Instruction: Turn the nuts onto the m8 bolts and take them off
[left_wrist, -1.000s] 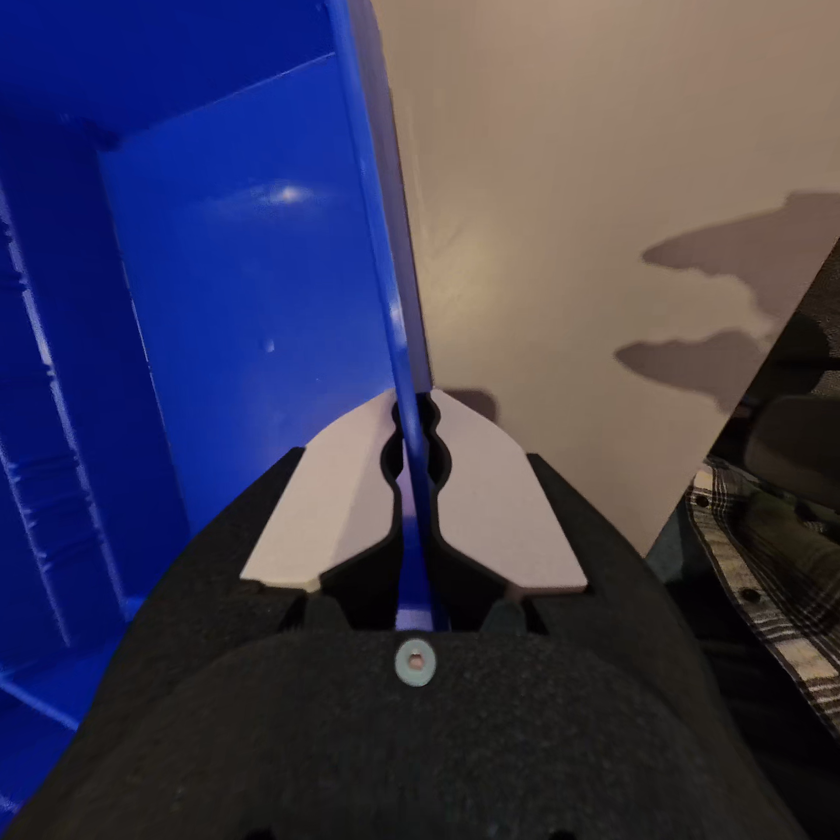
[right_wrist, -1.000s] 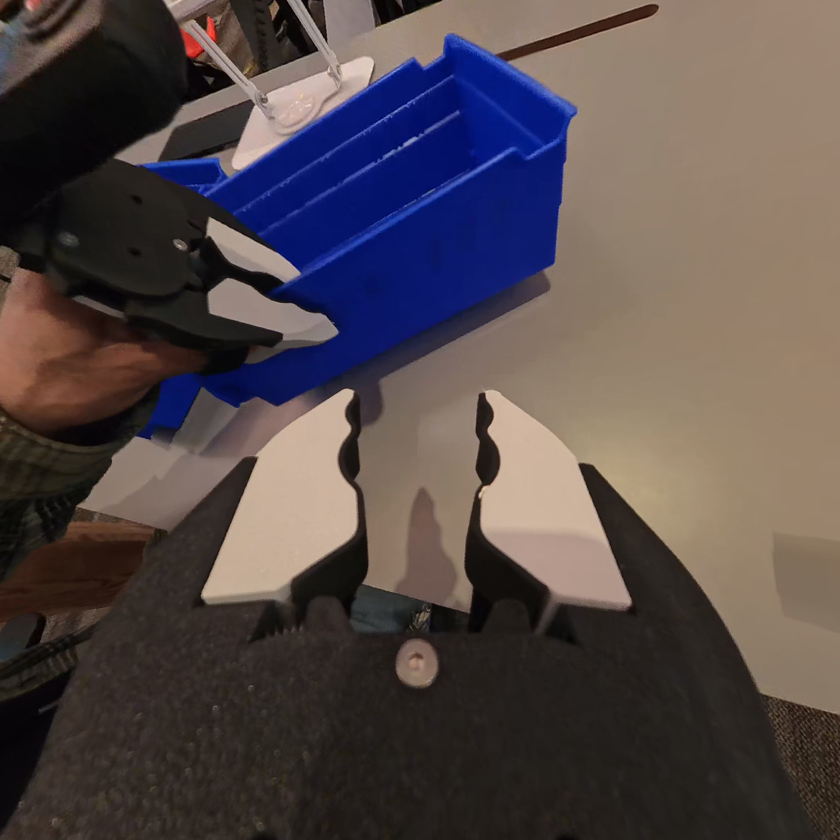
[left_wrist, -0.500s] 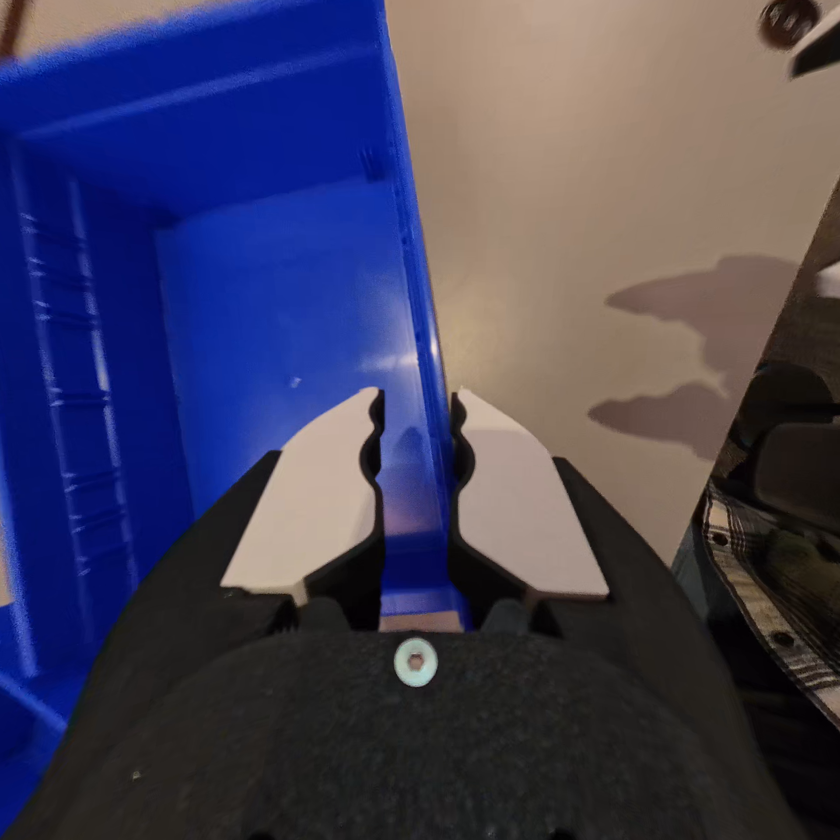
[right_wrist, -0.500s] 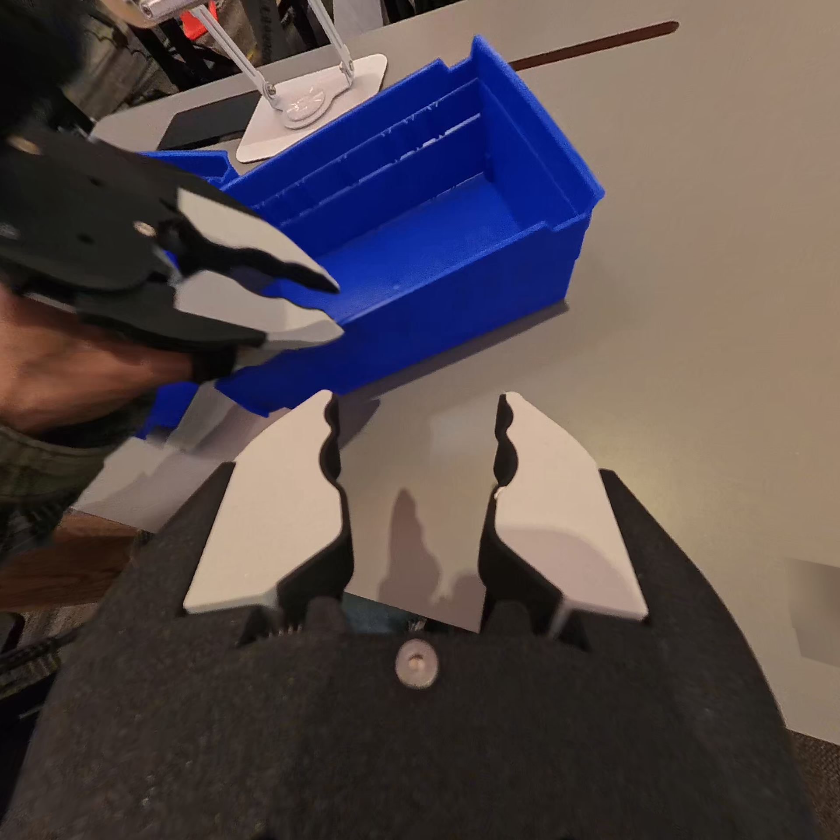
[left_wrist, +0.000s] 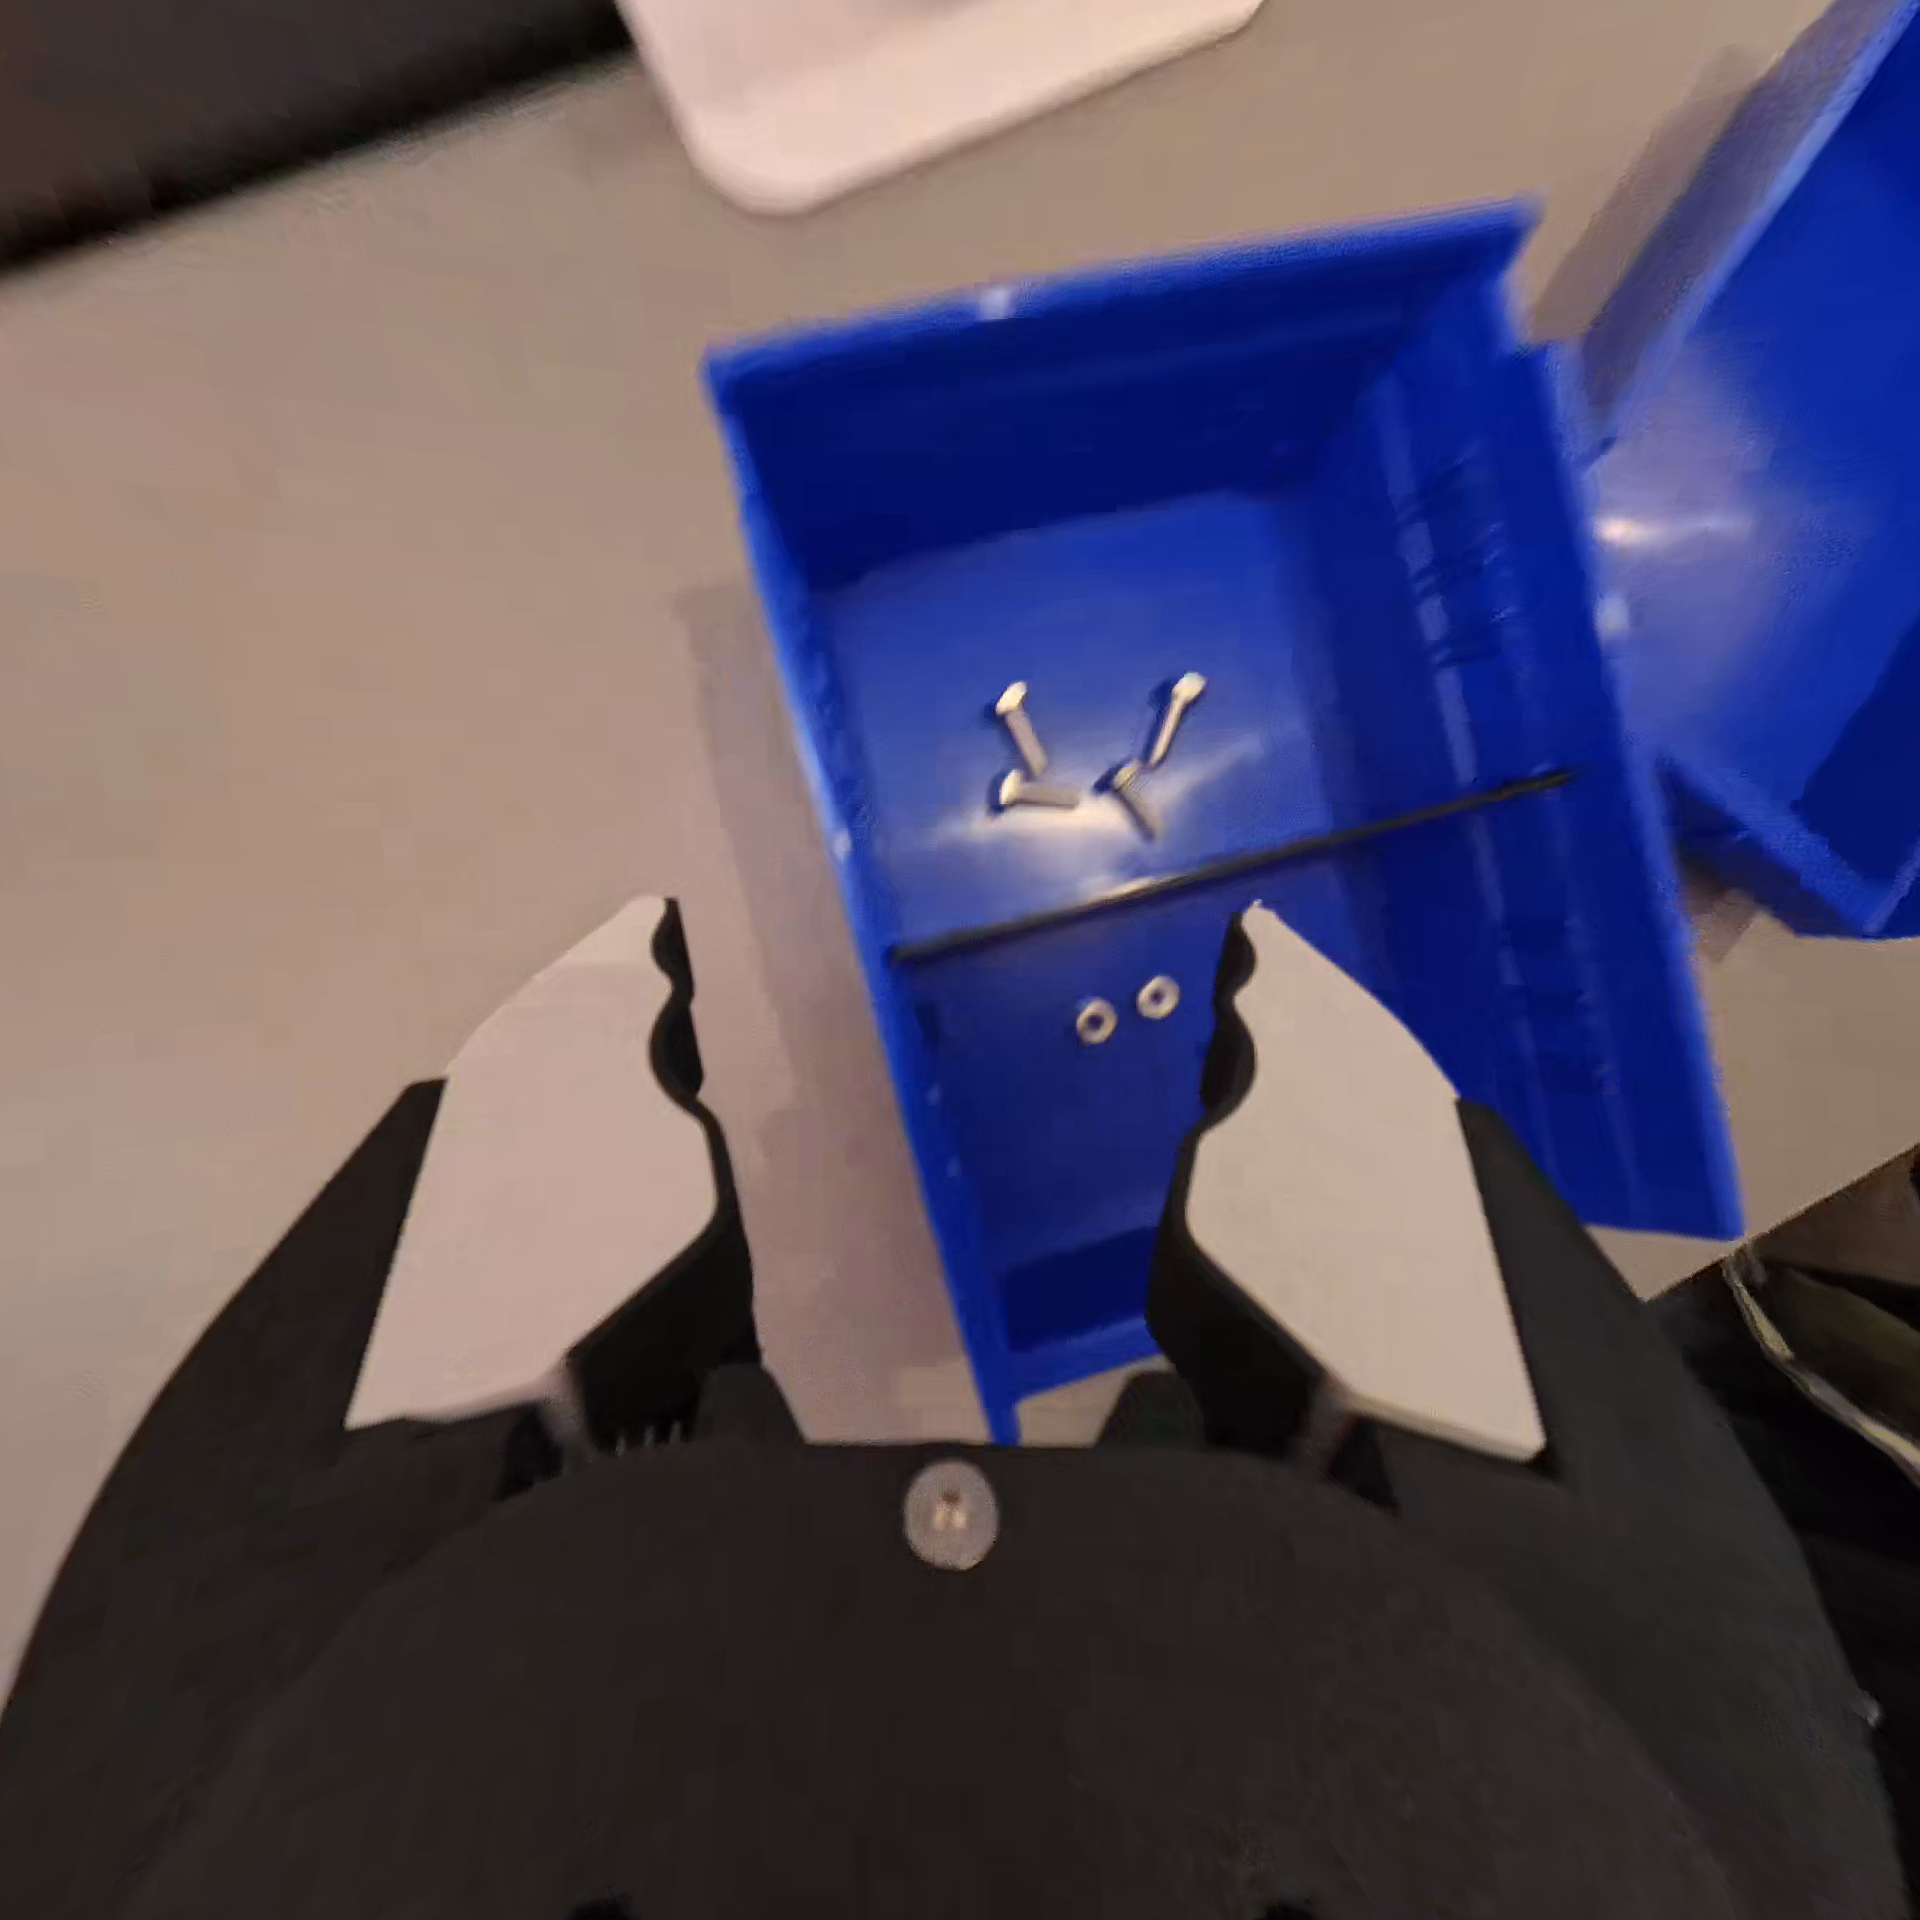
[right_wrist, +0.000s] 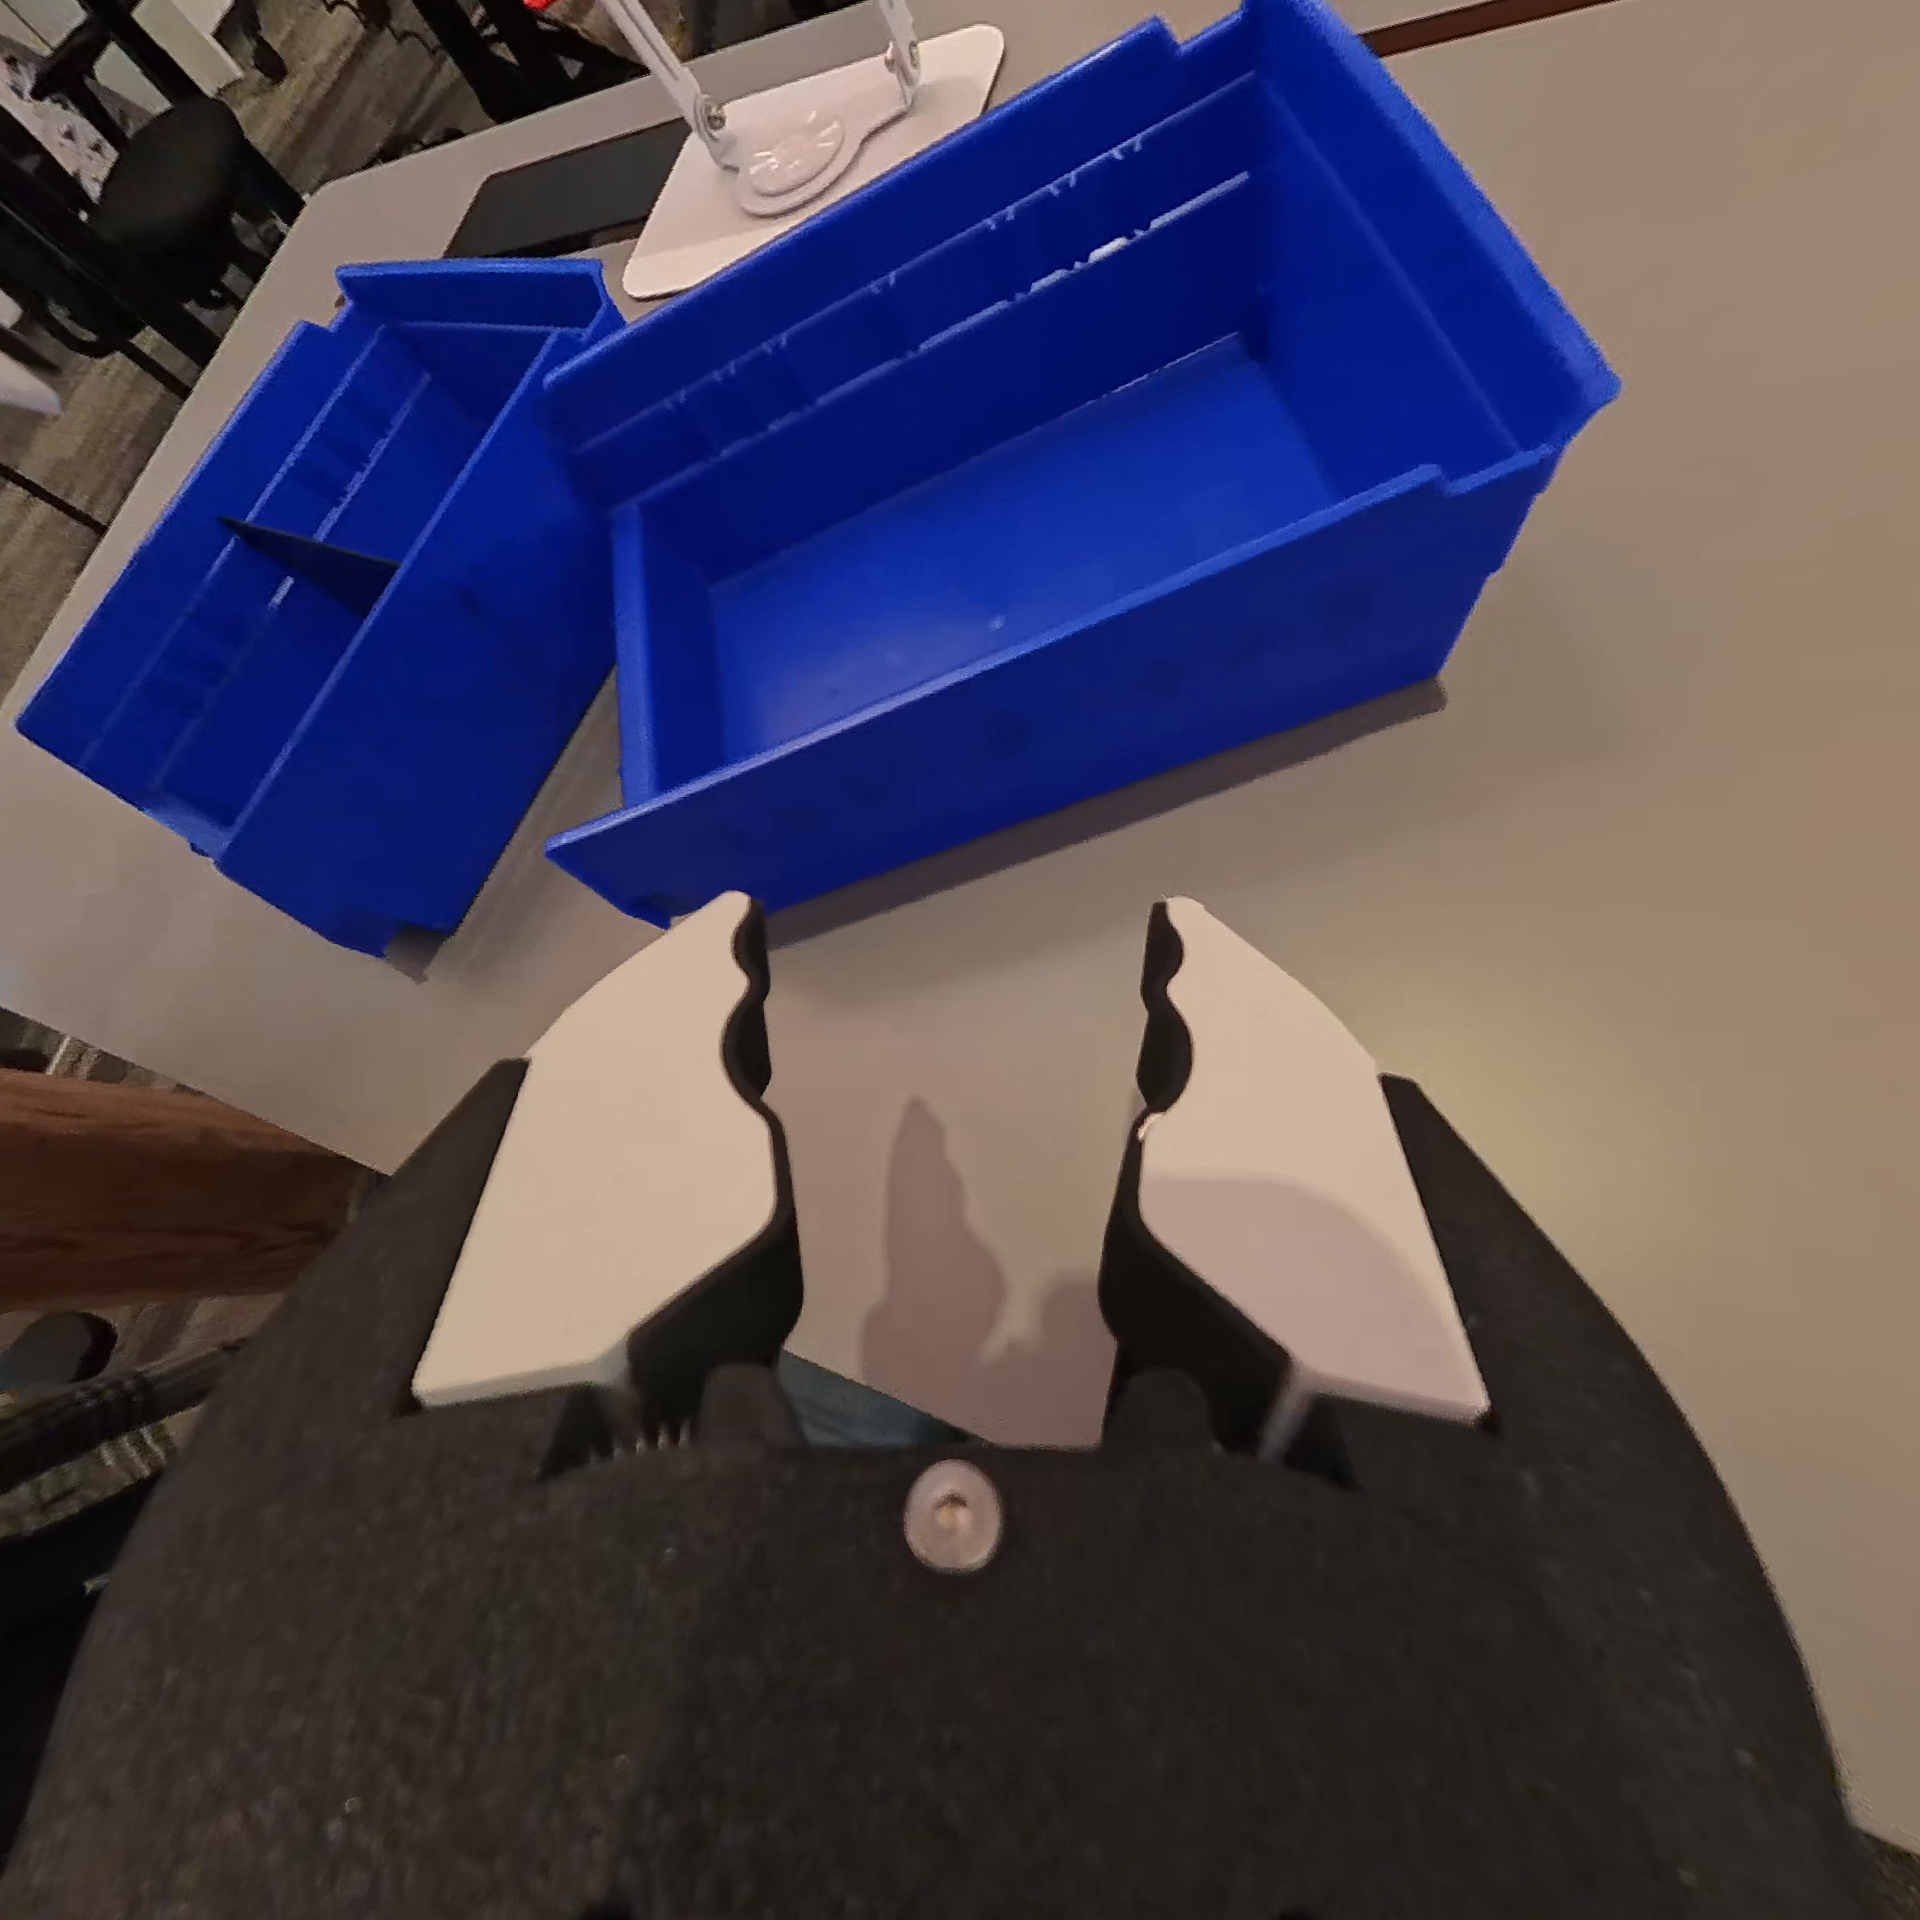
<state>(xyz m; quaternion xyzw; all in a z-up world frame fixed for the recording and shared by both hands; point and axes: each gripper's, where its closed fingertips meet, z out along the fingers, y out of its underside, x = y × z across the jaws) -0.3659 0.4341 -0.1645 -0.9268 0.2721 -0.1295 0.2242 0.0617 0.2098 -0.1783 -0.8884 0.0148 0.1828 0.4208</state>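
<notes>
Left wrist view: the left gripper (left_wrist: 951, 914) is seen spread wide and holding nothing, poised above a small blue bin (left_wrist: 1621, 1039) split by a thin black divider (left_wrist: 1226, 862). Four bolts (left_wrist: 1091, 758) lie loose in the far compartment; two nuts (left_wrist: 1122, 1010) rest in the near one, just below the fingertips. From the right wrist view the right gripper (right_wrist: 951, 914) is likewise parted and bare, held over the grey table (right_wrist: 1558, 935) beside a larger blue bin (right_wrist: 1039, 748) with nothing visible inside. No threading appears to have begun — the pick-up step is judged to be in hand. A descent into one compartment is called for next, with a careful pinch on a small, flat-lying part.
</notes>
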